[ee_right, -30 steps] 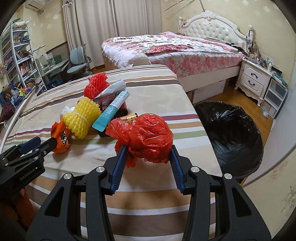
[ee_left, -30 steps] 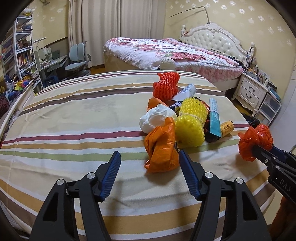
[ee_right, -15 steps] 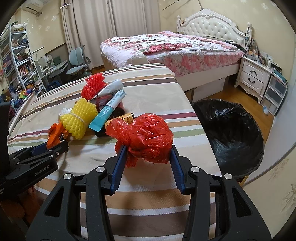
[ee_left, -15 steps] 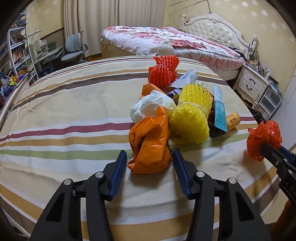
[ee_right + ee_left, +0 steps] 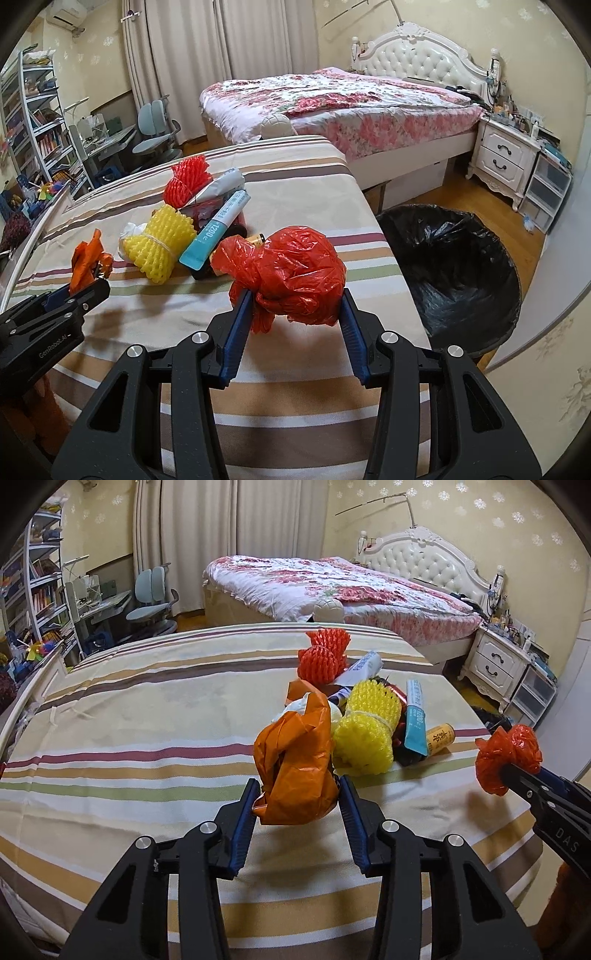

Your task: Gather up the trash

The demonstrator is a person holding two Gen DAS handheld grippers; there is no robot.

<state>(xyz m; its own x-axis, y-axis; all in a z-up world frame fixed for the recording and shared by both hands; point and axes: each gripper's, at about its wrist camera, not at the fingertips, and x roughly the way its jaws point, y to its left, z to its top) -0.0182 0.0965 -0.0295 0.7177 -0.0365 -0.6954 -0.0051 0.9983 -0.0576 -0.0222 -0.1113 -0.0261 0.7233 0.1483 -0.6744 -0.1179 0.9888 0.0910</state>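
Above the striped bedspread [image 5: 147, 720], a crumpled orange plastic bag [image 5: 297, 764] is clamped by the left gripper [image 5: 298, 806], whose jaws have just been closed. A crumpled red plastic bag [image 5: 295, 277] is clamped by the right gripper [image 5: 293, 325]; the black-lined bin [image 5: 461, 266] waits at three o'clock.

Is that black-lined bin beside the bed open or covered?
Open. The bin has no lid; its black liner gapes upward, and no trash shows inside it.
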